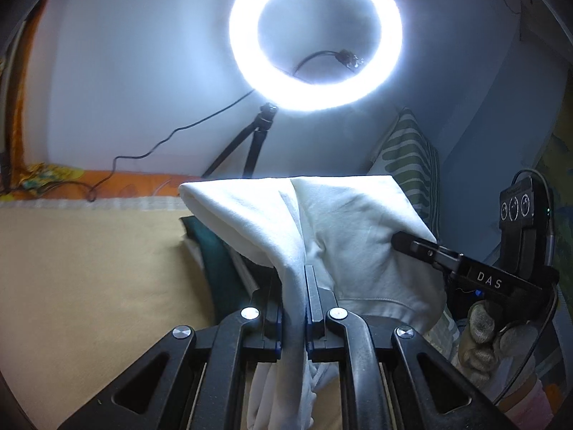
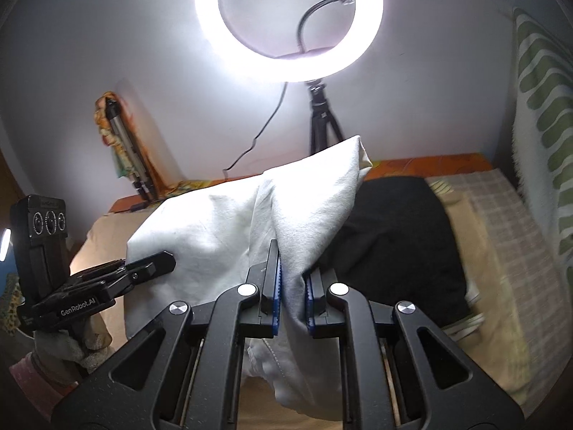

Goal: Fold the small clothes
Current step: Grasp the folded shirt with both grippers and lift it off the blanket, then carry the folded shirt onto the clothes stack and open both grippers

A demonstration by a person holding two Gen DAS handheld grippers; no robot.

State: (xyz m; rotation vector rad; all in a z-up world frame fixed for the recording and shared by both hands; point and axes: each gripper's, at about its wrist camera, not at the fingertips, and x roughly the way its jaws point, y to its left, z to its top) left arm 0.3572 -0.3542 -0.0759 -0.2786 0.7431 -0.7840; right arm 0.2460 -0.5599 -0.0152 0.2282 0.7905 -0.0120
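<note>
So both grippers were clamped on the white garment [image 1: 358,222], which was held up off the bed [image 1: 82,268] like a little tent. The left gripper [image 1: 294,286] had its fingers pinched tight on a bunched fold at about 6 o'clock in its own view, and the right gripper [image 2: 290,279] was doing the same with another fold in its view. From the left camera the right one was out at 3 o'clock, its tip against the cloth.

What could've gone wrong, I reckon: each grip was on a thick wad rather than a clean edge, so pulling apart might've let one layer slide out and the thing would sag lopsided. Also the hem hanging below could've folded under itself on the way down.

Room-wise, the tan bed was open out at 9 o'clock in the left view. The right side was tighter: a black garment [image 2: 394,236] lay just behind the white one at 3 o'clock in the right view, with a green striped pillow [image 2: 540,107] at 2 o'clock, and something dark green [image 1: 218,268] sat under the cloth in the left view. The ring light [image 1: 315,36] stood at 12, well clear.
</note>
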